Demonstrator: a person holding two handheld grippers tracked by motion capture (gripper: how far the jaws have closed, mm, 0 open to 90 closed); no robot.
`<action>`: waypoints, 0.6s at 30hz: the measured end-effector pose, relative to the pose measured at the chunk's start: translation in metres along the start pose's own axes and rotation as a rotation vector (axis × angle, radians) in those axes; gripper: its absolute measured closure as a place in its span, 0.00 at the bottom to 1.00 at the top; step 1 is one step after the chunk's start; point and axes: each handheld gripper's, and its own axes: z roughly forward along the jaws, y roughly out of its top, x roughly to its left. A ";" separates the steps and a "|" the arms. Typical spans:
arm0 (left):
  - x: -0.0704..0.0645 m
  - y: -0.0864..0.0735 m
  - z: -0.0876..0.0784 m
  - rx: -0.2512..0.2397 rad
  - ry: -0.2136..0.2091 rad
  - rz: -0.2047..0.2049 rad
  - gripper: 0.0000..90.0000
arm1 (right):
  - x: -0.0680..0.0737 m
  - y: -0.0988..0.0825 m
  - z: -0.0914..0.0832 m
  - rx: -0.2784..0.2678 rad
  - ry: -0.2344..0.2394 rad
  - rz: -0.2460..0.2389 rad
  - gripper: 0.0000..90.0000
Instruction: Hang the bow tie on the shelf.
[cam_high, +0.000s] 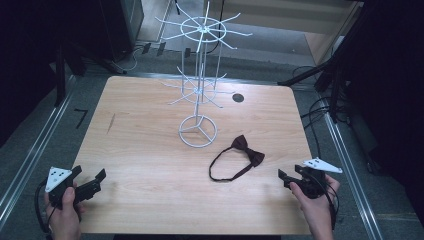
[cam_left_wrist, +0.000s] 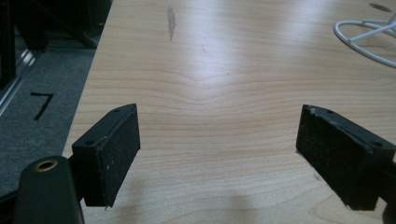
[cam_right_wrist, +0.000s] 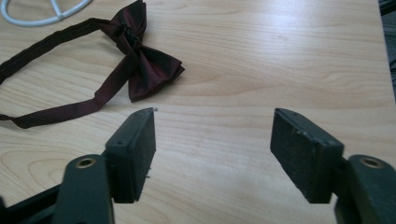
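**Bow tie waiting, both grippers held apart at the near edge**

In the high view, the dark red bow tie (cam_high: 243, 156) is lying flat right of centre on the wooden table (cam_high: 150, 150), its strap looped toward the lower left, just below and right of the white wire display stand (cam_high: 198, 131). The left gripper (cam_high: 100, 176) is being held at the lower left of the frame, the right gripper (cam_high: 281, 175) at the lower right, near the tie but apart from it.

In the left gripper view, the jaws are being held wide, with nothing but bare table between them; the stand's base ring (cam_left_wrist: 364, 39) is seen at the upper right.

In the right gripper view, the jaws are standing parted and empty, the bow tie (cam_right_wrist: 140, 65) lying at the upper left, just beyond the left pad.

The approach is judged to be in hand: next, the right gripper would need to be advanced and lowered over the knot or strap before closing.
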 end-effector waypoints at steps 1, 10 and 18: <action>0.000 0.000 0.000 0.000 -0.001 0.000 0.16 | 0.001 0.004 0.001 0.013 -0.003 -0.009 0.31; 0.001 0.000 0.000 0.004 -0.011 -0.005 0.16 | 0.019 0.036 0.023 0.191 -0.001 -0.079 0.15; 0.001 0.000 0.000 0.006 -0.011 -0.005 0.16 | 0.042 0.060 0.045 0.343 0.054 -0.163 0.00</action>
